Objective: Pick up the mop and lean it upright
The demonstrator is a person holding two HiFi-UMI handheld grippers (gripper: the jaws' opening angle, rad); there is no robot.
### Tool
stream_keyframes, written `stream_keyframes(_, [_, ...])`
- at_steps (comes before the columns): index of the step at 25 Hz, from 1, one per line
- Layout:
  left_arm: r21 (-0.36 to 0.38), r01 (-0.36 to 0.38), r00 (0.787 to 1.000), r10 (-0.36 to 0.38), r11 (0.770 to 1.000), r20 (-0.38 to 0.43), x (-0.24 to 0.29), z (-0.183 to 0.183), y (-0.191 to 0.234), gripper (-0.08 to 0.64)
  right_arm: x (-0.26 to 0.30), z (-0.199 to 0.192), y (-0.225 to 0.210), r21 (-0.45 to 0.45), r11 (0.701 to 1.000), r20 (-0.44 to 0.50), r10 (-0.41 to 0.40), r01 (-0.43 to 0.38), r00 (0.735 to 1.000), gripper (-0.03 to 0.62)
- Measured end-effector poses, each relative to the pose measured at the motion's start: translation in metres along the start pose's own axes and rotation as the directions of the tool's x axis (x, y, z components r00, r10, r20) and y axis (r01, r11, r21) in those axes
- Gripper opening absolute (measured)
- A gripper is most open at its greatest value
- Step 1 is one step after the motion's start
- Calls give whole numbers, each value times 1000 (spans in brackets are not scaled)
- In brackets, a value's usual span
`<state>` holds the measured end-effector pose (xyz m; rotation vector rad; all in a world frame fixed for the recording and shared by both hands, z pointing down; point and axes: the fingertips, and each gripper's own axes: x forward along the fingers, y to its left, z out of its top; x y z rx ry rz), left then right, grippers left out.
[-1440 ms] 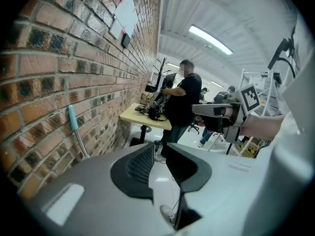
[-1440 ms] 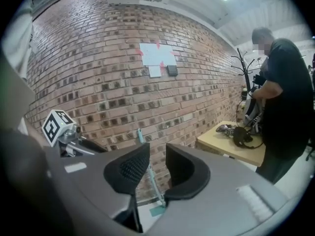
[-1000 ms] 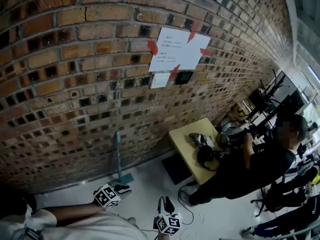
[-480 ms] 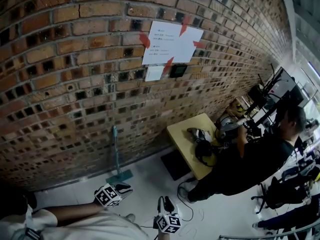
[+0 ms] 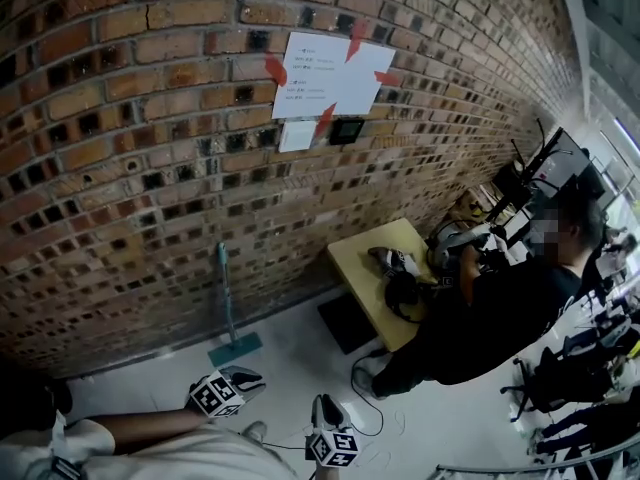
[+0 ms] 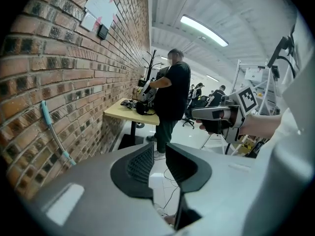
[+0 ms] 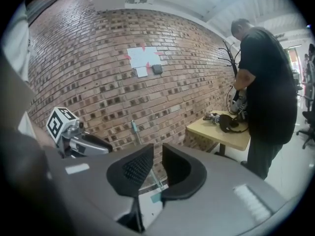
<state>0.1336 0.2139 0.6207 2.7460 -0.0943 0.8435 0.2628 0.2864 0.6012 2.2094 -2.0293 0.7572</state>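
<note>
The mop [image 5: 226, 303] stands upright with its teal handle leaning on the brick wall and its teal head [image 5: 235, 349] on the white floor. It also shows in the left gripper view as the mop handle [image 6: 51, 129] and, past the jaws, in the right gripper view as the mop [image 7: 135, 130]. My left gripper [image 5: 250, 376] hovers short of the mop head, shut and empty [image 6: 158, 151]. My right gripper [image 5: 325, 401] sits further right and nearer me; its jaws are closing down to shut with nothing between them [image 7: 157, 154].
A yellow table [image 5: 360, 268] with headphones and gear stands against the wall at right, and a person in black [image 5: 490, 318] stands at it. A dark mat [image 5: 345, 323] lies under the table and a cable [image 5: 372, 408] trails over the floor. Papers [image 5: 325, 73] are taped to the wall.
The head view has swung a little, so wall, papers and table sit further left. The mop stays leaning on the wall. Both grippers keep their places low in the frame.
</note>
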Motion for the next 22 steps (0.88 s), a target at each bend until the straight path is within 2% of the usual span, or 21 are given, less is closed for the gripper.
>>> stream_keyframes(7, [27, 34, 999, -34, 999, -3, 18, 1, -24, 94, -15, -12, -10, -19, 1000, -17, 9, -9, 1000, 51])
stream_keyframes(22, [37, 22, 1000, -22, 999, 3, 20, 5, -29, 87, -19, -11, -9, -55, 998, -11, 37, -38, 999, 51])
